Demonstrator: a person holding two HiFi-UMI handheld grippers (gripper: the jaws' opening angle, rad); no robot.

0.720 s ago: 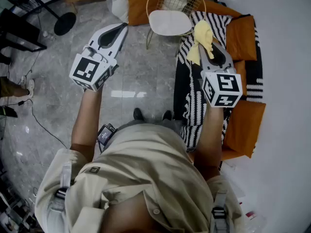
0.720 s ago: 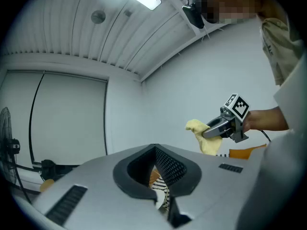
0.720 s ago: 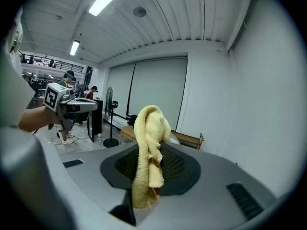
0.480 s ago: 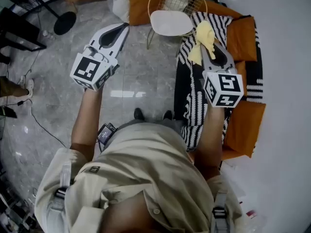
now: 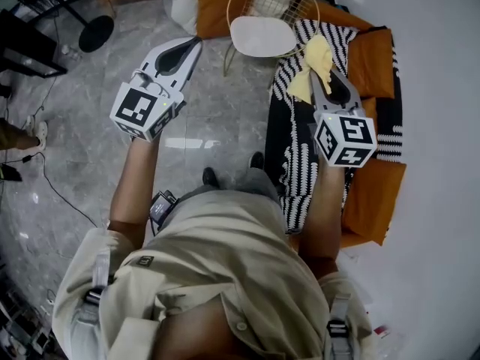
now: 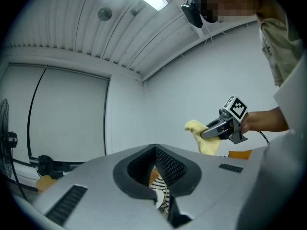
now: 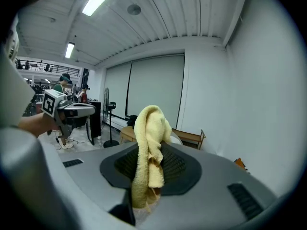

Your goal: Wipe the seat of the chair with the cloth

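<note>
Clamping the right tool (image 5: 322, 72) on a yellow cloth (image 5: 316, 54), the cloth bunching up past the tips and drooping back down between the jaws in the right gripper view. Holding the left tool (image 5: 193, 46) with its jaws together and nothing between them, out to the left of the right tool and well apart from it, both raised in the air at about the same level.

Standing ahead of both tools, nearer the right one: a chair (image 5: 262, 34) with a white seat and a thin wire back. Showing the cloth just beside the seat's right edge in the head view, with contact not readable from there.

Lying below the right tool: a black-and-white striped blanket (image 5: 289, 137) draped over orange cushions (image 5: 375, 58). Spreading below the left tool: a grey marble floor (image 5: 202, 111), catching a pale glare patch.
</note>
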